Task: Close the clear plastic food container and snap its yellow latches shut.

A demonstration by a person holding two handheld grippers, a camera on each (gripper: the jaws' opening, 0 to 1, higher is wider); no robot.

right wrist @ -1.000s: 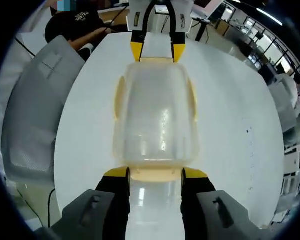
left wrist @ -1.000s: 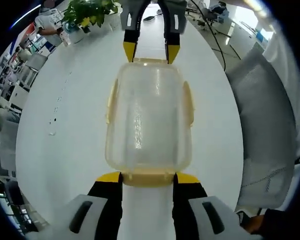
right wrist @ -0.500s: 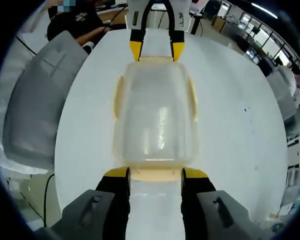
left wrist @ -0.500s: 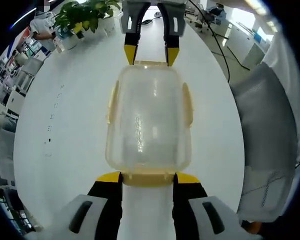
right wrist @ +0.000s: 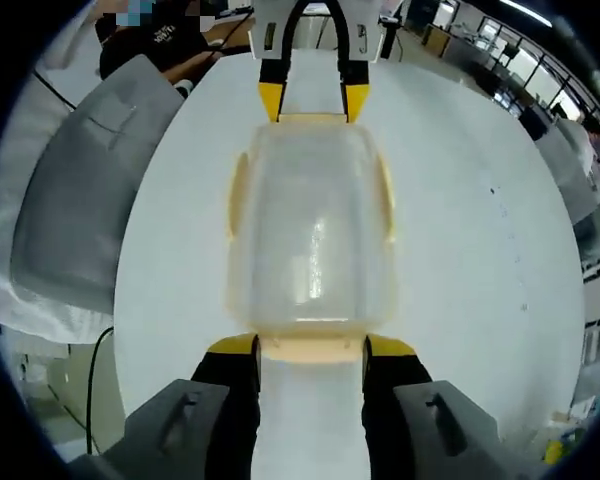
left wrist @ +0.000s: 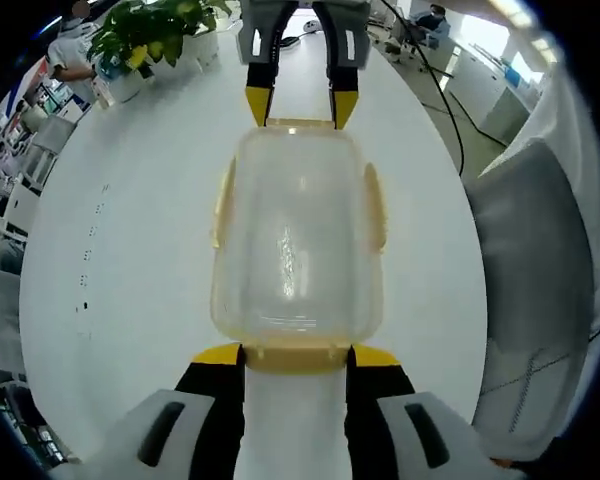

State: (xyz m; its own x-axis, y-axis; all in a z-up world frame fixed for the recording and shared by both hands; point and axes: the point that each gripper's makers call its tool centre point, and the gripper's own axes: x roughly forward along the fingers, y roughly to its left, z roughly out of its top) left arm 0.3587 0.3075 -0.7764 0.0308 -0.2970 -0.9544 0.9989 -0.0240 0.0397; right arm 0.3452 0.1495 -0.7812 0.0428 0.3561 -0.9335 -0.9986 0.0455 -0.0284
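- Container [left wrist: 298, 240] sits on the white table [left wrist: 130, 300], lid down on the body, held between my two grippers at its short ends
- Left gripper [left wrist: 296, 355]: jaws apart, one yellow tip on each side of the near end latch [left wrist: 296, 356], tips touching or just beside it; not clamped on anything I can make out
- Right gripper [right wrist: 311, 346]: same stance at the opposite end, jaws apart and straddling its end latch [right wrist: 312, 349]
- In the left gripper view the right gripper comes in from the far end, tips bracketing that latch; the right gripper view gives the mirror case
- Side latches [left wrist: 376, 205] on the long sides lie close against the wall; I cannot tell whether they are snapped
- Handling, judged: clear thin plastic, empty as far as I can see through it, so light; it should slide easily on the smooth table if pushed from one end alone
- Walls look stiff enough to take a press, but the lid may flex in the middle, so push at the rim, not the centre
- Latches are small hinged flaps; press on the flap's free edge, toward the wall, with the other gripper bracing the far end
- Risk: smooth plastic under smooth tips, so a tip may skid off the flap
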